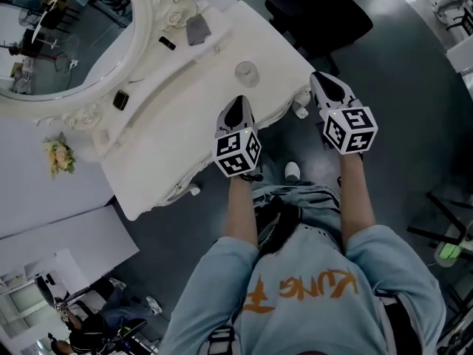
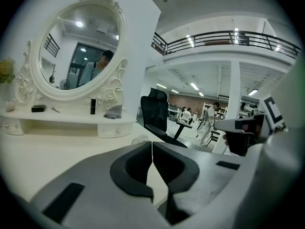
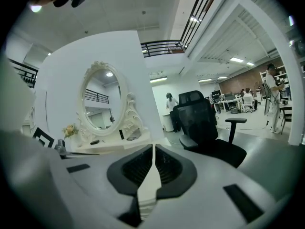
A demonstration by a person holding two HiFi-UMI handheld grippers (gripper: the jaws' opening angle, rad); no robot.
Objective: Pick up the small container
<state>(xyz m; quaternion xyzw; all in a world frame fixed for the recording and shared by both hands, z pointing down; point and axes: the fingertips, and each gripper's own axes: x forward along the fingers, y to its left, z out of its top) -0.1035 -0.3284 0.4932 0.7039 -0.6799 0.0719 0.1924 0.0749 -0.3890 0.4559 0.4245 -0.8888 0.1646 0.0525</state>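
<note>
The small clear container [image 1: 247, 73] stands on the white dressing table [image 1: 185, 117], near its right edge; in the left gripper view it shows faintly as the container [image 2: 139, 140] just past the jaws. My left gripper [image 1: 238, 103] hovers over the table's front edge, a short way below the container, with its jaws shut and nothing between them [image 2: 152, 146]. My right gripper [image 1: 320, 78] is off the table's right corner, over the floor, also shut and empty [image 3: 153, 149].
An oval mirror [image 1: 66, 35] stands at the table's back. A black tube [image 1: 168, 43], a grey cloth [image 1: 197, 29] and a small black item [image 1: 120, 100] lie on its shelf. Flowers [image 1: 59, 156] sit at left. A black office chair [image 1: 318, 9] stands beyond the table's right end.
</note>
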